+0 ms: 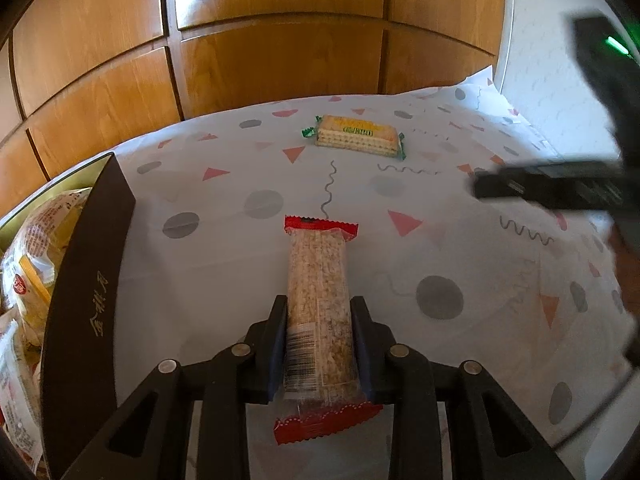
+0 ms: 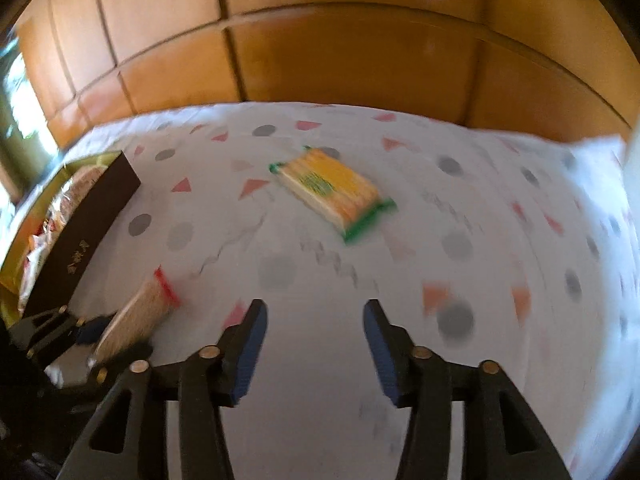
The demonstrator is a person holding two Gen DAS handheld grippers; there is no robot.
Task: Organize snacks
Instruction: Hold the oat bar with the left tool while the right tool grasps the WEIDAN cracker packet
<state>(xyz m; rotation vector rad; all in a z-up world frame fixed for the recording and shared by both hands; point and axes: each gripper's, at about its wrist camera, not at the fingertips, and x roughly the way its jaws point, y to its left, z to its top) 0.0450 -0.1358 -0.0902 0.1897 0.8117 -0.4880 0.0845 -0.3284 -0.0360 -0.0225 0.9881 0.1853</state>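
Note:
My left gripper [image 1: 319, 304] is shut on a grain bar [image 1: 318, 296] in a clear wrapper with red ends, held lengthwise between the blue pads just over the patterned cloth. In the right wrist view the same grain bar [image 2: 138, 316] and left gripper [image 2: 86, 330] show at the lower left, beside the box. A cracker pack [image 1: 356, 136] with green ends lies farther back on the cloth. My right gripper [image 2: 314, 308] is open with nothing between its fingers, and the cracker pack [image 2: 334, 194] lies ahead of it. The right gripper shows blurred at the right edge [image 1: 560, 188] of the left wrist view.
A dark box [image 1: 86, 300] with a gold inside stands at the left and holds several wrapped snacks [image 1: 36, 240]. The white cloth [image 1: 240, 160] with triangles and dots covers the table. Wooden cabinet doors [image 1: 280, 40] rise behind it.

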